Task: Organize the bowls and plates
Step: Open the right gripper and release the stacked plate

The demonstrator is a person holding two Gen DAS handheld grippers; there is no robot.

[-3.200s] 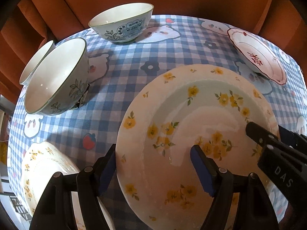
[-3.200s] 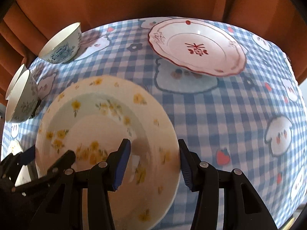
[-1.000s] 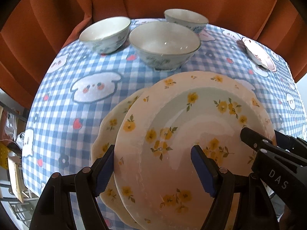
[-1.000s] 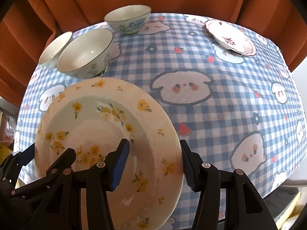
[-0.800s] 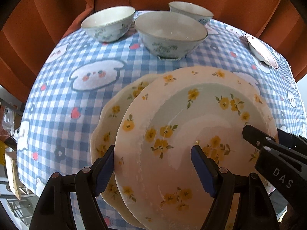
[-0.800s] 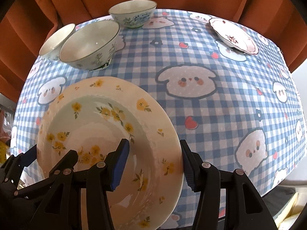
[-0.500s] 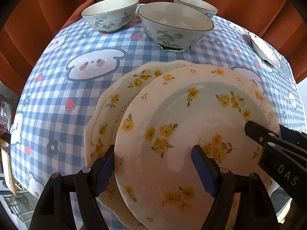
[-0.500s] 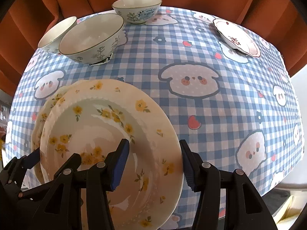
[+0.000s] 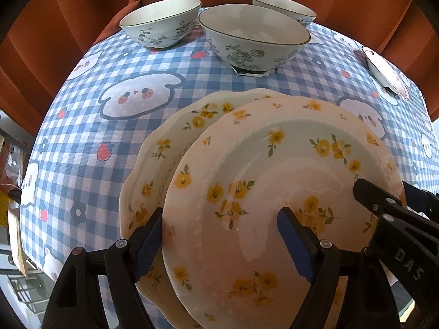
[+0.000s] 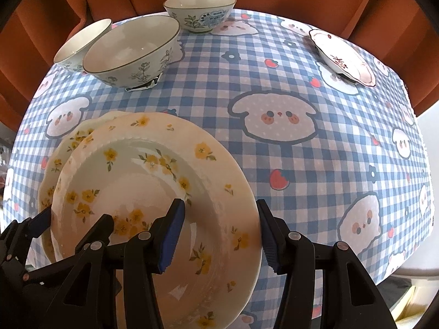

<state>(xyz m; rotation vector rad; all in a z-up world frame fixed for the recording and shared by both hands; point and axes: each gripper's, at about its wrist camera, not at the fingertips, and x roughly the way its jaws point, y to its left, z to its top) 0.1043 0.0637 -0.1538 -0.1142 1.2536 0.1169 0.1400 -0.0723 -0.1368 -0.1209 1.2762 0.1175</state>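
In the lower centre of both views, the upper yellow-flowered plate (image 9: pixel 288 192) sits offset on the lower matching plate (image 9: pixel 175 148) for stacking, the left gripper (image 9: pixel 219 235) jaws opening off its rim, the right gripper (image 10: pixel 222 230) jaws clenched on the opposite rim.

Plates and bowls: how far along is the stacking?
Done: nothing is fully stacked yet. In hand: the yellow-flower plate sits over a matching plate below it, offset, rim between both grippers; the left gripper is opening, the right gripper straddles the opposite rim. Left: the red-trimmed plate lies apart at the far edge, and three bowls stand separate, unnested.
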